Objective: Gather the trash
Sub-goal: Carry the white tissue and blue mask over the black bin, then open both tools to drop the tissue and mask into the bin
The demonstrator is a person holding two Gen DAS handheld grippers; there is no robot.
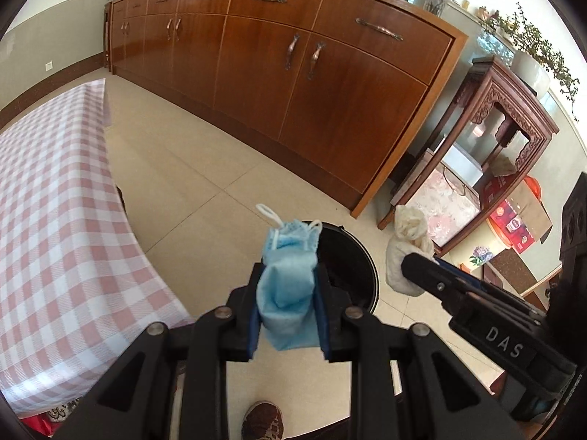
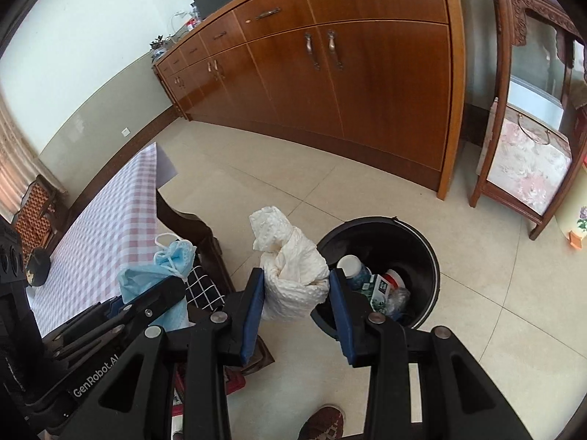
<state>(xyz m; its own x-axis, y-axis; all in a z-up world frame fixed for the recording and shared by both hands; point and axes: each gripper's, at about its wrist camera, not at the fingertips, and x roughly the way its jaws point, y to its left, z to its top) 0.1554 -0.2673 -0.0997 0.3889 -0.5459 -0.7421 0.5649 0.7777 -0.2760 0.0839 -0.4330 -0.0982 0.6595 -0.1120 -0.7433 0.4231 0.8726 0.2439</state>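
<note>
While open tiled floor (image 2: 256, 168) stretches ahead to the cabinet, the left hand-held gripper (image 1: 288, 293) pinches a soft, folded blue face mask (image 1: 290, 275) near the desk (image 1: 55, 183) edge, and the right hand-held gripper (image 2: 297, 304) clamps crumpled, dimpled white paper towel (image 2: 293, 267) just beside the round black trash bin's (image 2: 429, 256) rim.

Bin (image 2: 429, 256) right of table (image 2: 110, 220).

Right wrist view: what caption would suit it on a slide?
Right jaws grip a crumpled white paper towel beside a round black trash bin on the tiled floor.
</note>
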